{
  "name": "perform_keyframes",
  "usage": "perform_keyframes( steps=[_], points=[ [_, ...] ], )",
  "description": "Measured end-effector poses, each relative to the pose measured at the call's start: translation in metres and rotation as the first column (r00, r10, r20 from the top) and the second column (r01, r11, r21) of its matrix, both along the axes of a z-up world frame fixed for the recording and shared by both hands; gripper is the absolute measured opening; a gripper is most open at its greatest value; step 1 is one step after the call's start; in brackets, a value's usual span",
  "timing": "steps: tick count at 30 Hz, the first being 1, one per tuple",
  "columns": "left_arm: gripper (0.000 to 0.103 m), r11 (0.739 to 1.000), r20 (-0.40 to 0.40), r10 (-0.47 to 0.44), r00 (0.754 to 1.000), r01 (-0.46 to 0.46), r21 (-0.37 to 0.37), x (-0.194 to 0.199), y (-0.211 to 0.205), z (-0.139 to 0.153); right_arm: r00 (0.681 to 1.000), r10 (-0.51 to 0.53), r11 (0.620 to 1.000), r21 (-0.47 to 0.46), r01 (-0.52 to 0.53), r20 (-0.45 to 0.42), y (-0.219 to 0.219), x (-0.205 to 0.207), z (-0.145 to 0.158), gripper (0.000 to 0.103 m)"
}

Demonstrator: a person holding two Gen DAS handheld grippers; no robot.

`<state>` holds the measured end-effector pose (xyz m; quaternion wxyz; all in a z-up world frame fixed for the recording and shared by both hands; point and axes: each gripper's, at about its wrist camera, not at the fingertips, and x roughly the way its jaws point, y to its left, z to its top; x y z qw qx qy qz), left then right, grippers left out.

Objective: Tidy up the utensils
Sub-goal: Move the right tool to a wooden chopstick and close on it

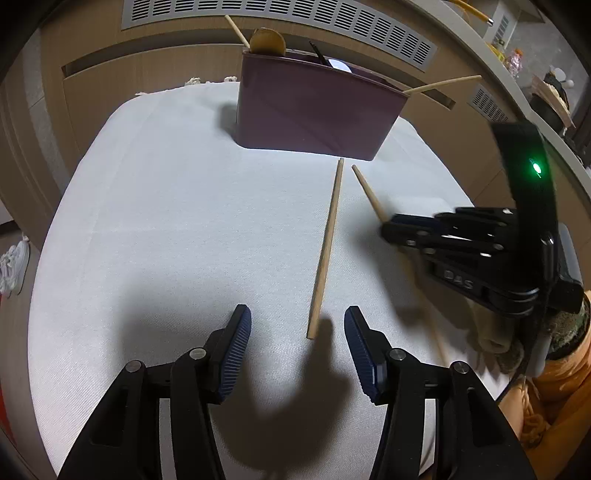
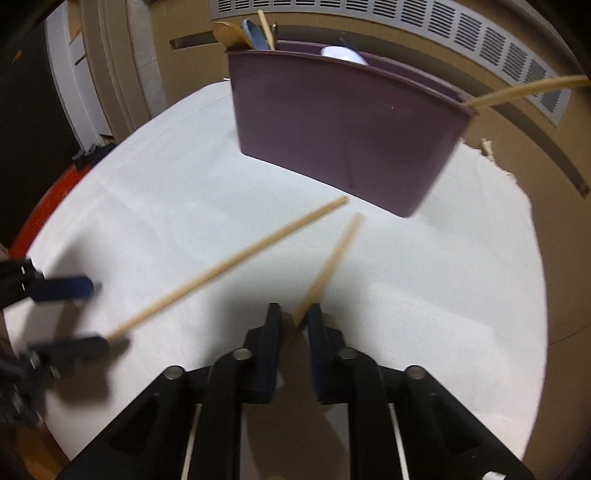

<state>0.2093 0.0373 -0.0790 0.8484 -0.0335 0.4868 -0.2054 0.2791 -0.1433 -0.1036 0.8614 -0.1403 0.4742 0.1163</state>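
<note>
Two wooden chopsticks are on the white cloth in front of a purple utensil holder [image 1: 314, 114] [image 2: 343, 129]. The longer chopstick [image 1: 327, 243] [image 2: 229, 266] lies flat, and its near end sits between the fingers of my left gripper [image 1: 297, 314] [image 2: 85, 317]. That gripper is open and its pads do not press on the stick. My right gripper [image 2: 295, 314] [image 1: 386, 225] is shut on the near part of the other chopstick [image 2: 332, 254] [image 1: 367, 192], whose tip points toward the holder. The holder has a wooden spoon [image 1: 266, 41], more chopsticks and other utensils in it.
The white cloth [image 1: 166, 221] covers a rounded table that drops off at left and right. A wooden cabinet with a vent grille [image 1: 295, 14] stands close behind the holder. An orange sleeve [image 1: 561, 387] is at the right edge and shoes [image 1: 14, 266] are on the floor at the left.
</note>
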Motion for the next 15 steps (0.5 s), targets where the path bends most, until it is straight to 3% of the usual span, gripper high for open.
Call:
perform_keyframes(
  steps=[4,8,15],
  points=[
    [0.054,1.0,-0.004,-0.005,1.0,0.005,-0.002,0.01,-0.01,0.0,0.999,-0.032,0.999,0.015,0.032,-0.002,-0.025,-0.006,0.004,0.008],
    [0.054,0.997,0.053,-0.072,0.996,0.071,0.028,0.031,-0.038,0.01,0.997,-0.076,0.995,0.065,0.076,-0.004,-0.043,-0.009,0.003,0.008],
    [0.038,0.968,0.052,-0.145,0.988,0.131,0.215,0.088,-0.1,0.006,0.991,-0.133,0.979,0.161,0.127,0.024,-0.063,-0.021,0.001,0.008]
  ],
)
